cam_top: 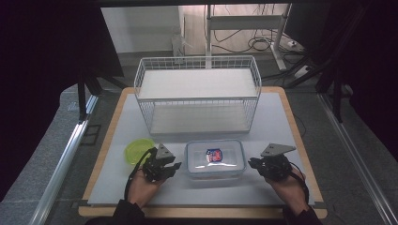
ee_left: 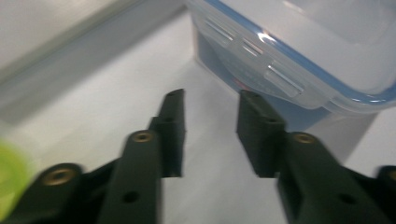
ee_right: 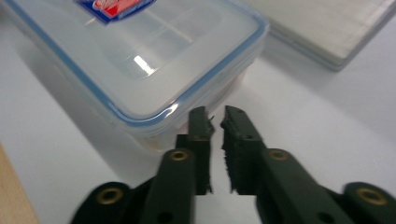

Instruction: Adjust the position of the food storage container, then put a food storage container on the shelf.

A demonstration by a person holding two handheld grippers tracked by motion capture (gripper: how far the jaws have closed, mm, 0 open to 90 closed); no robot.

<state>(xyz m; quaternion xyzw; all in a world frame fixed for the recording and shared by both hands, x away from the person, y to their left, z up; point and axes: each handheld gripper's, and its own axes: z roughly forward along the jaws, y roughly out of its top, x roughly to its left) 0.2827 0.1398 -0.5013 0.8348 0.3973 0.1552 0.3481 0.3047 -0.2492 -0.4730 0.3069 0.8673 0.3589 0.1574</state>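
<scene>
Both hands low in the high view, flanking the clear lidded box (cam_top: pixel 215 160) at lower centre of the white bench (cam_top: pixel 281 117). Left tongs (cam_top: pixel 174 166) sit just beside the box's left end, jaws parted a moderate gap, nothing between them; in the left gripper view the box's side latch (ee_left: pixel 261 60) lies just ahead, upper right. Right tongs (cam_top: pixel 251 162) sit at the box's right end, jaws a narrow slit, empty; the right gripper view shows the tips almost at the lid's corner.

Likely step: take hold of the box from both ends. Done well, that means opening the right tongs wider first, squaring both pairs to the end flaps, and pushing evenly so the box doesn't skid.

Box: blue seal, red-blue label (cam_top: pixel 214 154) on lid; contents unclear. Green bowl (cam_top: pixel 139 150) at left looks empty. Wire rack (cam_top: pixel 197 93) farther up, both shelves bare.
</scene>
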